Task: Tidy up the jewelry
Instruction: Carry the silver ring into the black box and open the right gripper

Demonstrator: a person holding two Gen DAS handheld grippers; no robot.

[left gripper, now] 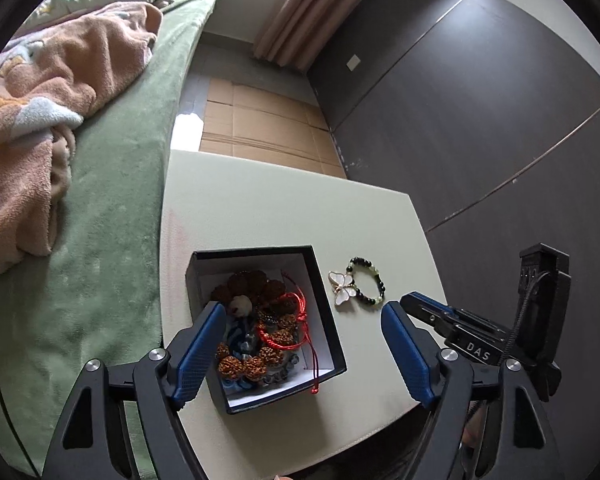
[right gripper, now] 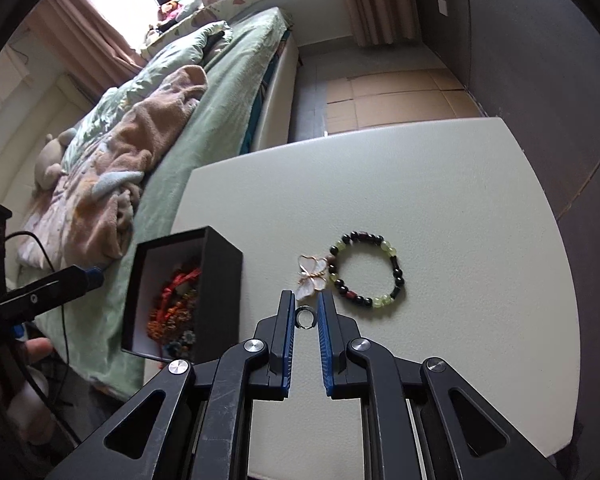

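Here a small silver ring sits pinched between the blue pads of the right tongs, which are narrowed down on it, just above the table. Just beyond the ring lies a white butterfly brooch, touching a bracelet of black and green beads flat on the table. To the left stands an open black box with white lining, near the table's left edge. Inside it: brown knobbly seed beads, red cord, blue pieces, all tangled. The left tongs hang over the box, spread wide, nothing between the pads. Part of a hand shows at lower left in the right wrist view. Beside the table is a bed with a green sheet and a peach blanket. Flattened cardboard covers the floor beyond.
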